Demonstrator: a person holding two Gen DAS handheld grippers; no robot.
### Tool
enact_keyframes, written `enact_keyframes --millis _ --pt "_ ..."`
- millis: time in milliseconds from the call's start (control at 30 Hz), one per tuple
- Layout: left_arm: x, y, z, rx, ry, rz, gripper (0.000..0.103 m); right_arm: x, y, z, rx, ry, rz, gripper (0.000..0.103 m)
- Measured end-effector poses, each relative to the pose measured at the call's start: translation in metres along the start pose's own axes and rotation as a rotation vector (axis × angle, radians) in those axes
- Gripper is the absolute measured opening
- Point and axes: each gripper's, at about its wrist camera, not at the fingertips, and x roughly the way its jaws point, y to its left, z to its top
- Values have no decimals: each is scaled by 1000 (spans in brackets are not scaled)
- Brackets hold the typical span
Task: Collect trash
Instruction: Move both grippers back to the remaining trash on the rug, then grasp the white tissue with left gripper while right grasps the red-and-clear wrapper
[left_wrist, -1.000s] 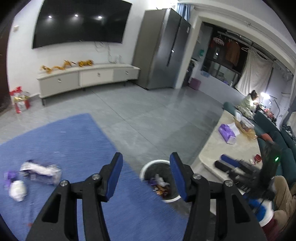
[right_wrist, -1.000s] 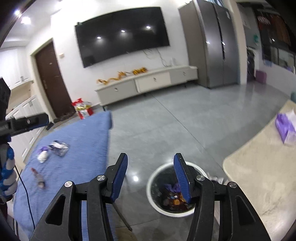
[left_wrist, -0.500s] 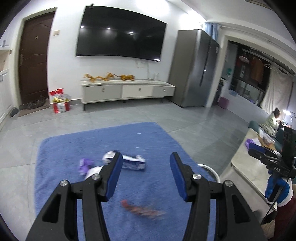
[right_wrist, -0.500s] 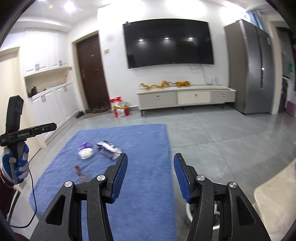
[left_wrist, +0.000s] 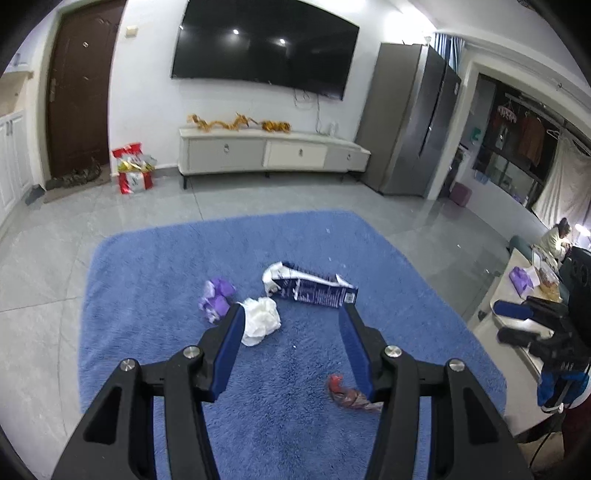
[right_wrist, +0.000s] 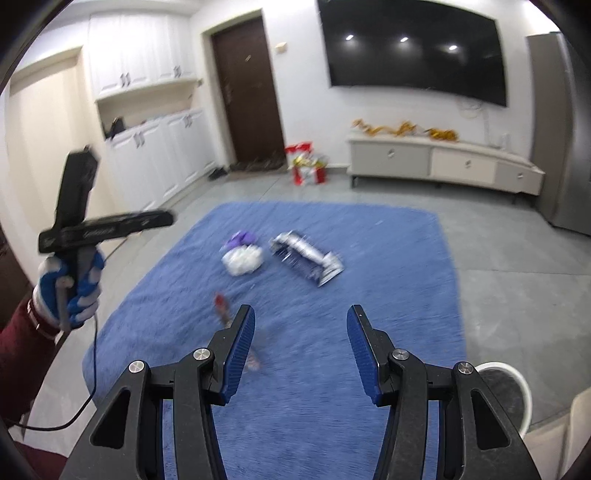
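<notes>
Blue rug on grey tile floor; both tools released, empty.

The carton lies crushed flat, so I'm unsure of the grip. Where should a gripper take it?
Take the carton across its narrow width near the middle, coming from above. It lies flat and long on the rug, so only its two long edges fit between the fingers. The torn white end looks too floppy.

No legible text on anything.

Black tool, blue pads, maroon sleeve
</notes>
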Motion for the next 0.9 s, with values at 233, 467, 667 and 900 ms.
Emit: enact_keyframes --millis 233,467,667,900 --pt "75 5 -7 43 116 -11 51 62 25 -12 -50 123 86 51" --pt "129 12 -12 71 194 17 50 105 49 -19 -115 190 167 51" --pt "160 16 -23 63 253 25 45 133 59 -27 -153 245 207 51" --pt "161 20 -28 30 249 51 18 151 58 -37 -157 288 194 33"
